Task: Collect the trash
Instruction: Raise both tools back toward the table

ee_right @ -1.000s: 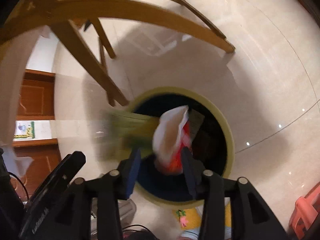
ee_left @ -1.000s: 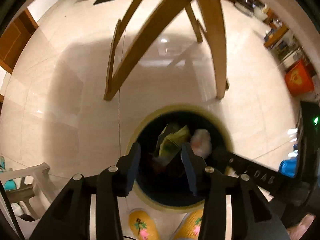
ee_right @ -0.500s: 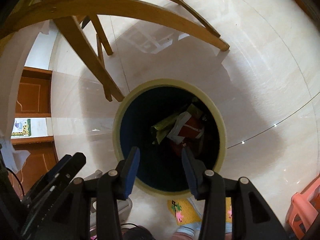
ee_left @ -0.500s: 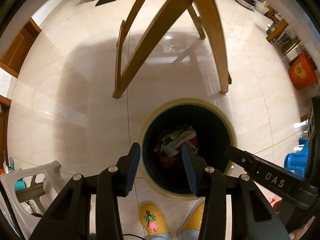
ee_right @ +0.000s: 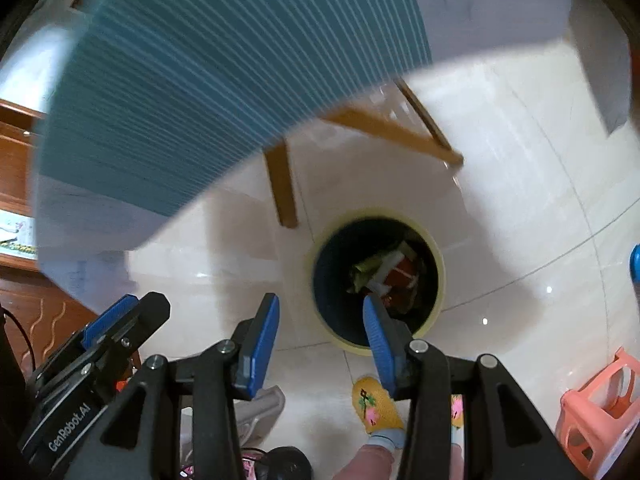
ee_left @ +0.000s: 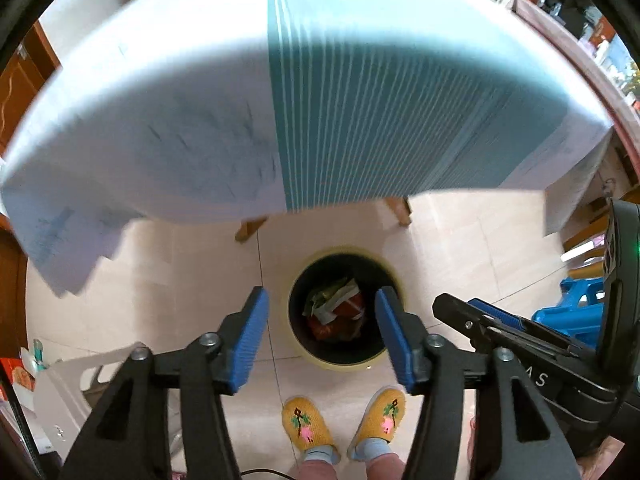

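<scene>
While you hold both tools above the floor, the round bin (ee_left: pixel 345 306) stands below them on the pale tiles, dark inside with a yellowish rim, and it holds the trash (ee_left: pixel 335 309): a crumpled heap of green, white and red wrappers lying at its bottom. Your left tool (ee_left: pixel 318 334) has its blue pads apart and its jaws are opening, with nothing between them; the bin only shows through the gap from far beneath. Your right tool (ee_right: pixel 320 338) is spread too and grips nothing, its right pad overlapping the bin's near rim in the right wrist view. Over the bin's far side hangs the edge of the counter (ee_left: pixel 280 92), draped in a white cloth with a teal striped band, and wooden legs (ee_right: pixel 282 184) come down to the floor just beyond the bin. Your yellow slippers (ee_left: pixel 306 424) stand just this side of it. A blue stool (ee_left: pixel 576 312) and a pink stool (ee_right: pixel 600 412) sit off to the right.
</scene>
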